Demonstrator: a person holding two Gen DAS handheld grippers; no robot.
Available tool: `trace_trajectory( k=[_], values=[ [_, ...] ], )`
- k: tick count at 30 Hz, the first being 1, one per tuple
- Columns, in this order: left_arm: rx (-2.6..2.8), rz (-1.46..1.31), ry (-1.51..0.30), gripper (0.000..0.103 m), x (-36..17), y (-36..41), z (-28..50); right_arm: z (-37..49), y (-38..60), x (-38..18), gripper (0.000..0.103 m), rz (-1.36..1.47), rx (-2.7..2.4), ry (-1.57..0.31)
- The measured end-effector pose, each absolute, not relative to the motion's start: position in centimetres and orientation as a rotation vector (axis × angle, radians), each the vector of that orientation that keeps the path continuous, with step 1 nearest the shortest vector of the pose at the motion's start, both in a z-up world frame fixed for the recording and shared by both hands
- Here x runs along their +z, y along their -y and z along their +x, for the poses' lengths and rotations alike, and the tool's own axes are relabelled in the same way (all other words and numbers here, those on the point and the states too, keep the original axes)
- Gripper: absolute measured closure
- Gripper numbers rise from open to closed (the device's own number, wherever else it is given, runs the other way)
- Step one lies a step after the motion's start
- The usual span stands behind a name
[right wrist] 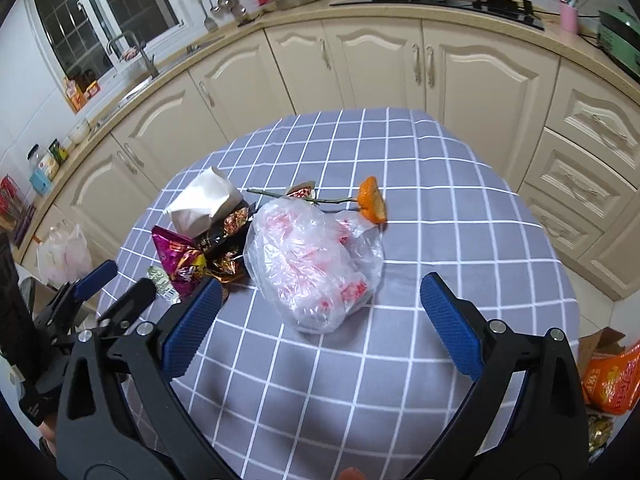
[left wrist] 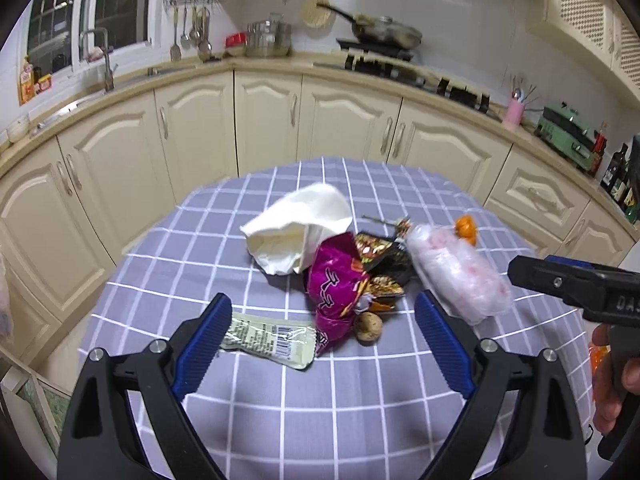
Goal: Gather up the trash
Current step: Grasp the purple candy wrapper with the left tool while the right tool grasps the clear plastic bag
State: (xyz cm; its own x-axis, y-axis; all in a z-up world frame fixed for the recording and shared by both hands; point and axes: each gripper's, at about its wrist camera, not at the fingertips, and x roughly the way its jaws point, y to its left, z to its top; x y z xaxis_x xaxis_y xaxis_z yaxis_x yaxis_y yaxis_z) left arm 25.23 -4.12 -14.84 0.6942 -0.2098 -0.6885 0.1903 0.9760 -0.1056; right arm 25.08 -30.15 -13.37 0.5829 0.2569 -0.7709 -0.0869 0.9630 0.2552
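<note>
We find the trash gathered in a loose heap on the table (left wrist: 360, 400), which is covered in a grey-blue checked cloth. The left gripper (left wrist: 324, 332) hangs above the near side of the heap, jaws wide apart and holding nothing. Between them in the left view lie a pale barcode wrapper (left wrist: 268, 340) flat on the cloth, a crumpled purple wrapper (left wrist: 334, 288) touching its right end, and a walnut (left wrist: 368, 327) just beside the purple wrapper's lower edge. Behind these we note a white bag (left wrist: 296, 232), tipped on its side with its mouth toward the camera, and a black-and-gold wrapper (left wrist: 384, 258) pressed against the purple one.

The right gripper (right wrist: 320, 312) is likewise spread open and empty. A clear bag (right wrist: 316, 264) with red print sits on the cloth between its jaws, slightly beyond the tips; we cannot tell whether either pad touches it. An orange peel (right wrist: 373, 200) lies just behind the bag, and a thin green stem (right wrist: 288, 194) runs from it leftward toward the white bag. In the left view the right gripper's black body enters from the right edge, close to the clear bag's near end, with a hand (left wrist: 612, 380) gripping its handle.

Cream cabinets (right wrist: 360, 64) curve round behind the table.
</note>
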Motion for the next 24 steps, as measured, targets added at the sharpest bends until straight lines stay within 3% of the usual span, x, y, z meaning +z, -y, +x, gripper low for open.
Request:
trace_trajectory(
  k=[3,5,8,12,24],
  values=[
    [-0.240,-0.029,-0.808,0.014,-16.1,4.6,26.7,26.4,29.4,-14.9,0.006,0.180,0.211,-0.958],
    [-0.253,-0.029,-0.841,0.043,-16.7,4.8,27.5,27.2,28.9,-15.7,0.008,0.166,0.222,-0.968],
    [-0.286,-0.072,-0.896,0.068,-17.7,4.5,28.5,28.2,28.3,-17.1,0.037,0.159,0.239,-1.000],
    [-0.290,-0.077,-0.876,0.070,-17.5,4.3,28.1,27.3,28.5,-16.7,0.046,0.181,0.262,-0.982],
    [-0.269,-0.102,-0.778,0.070,-14.1,3.0,23.6,21.7,33.5,-11.9,0.047,0.321,0.282,-0.862]
  ],
)
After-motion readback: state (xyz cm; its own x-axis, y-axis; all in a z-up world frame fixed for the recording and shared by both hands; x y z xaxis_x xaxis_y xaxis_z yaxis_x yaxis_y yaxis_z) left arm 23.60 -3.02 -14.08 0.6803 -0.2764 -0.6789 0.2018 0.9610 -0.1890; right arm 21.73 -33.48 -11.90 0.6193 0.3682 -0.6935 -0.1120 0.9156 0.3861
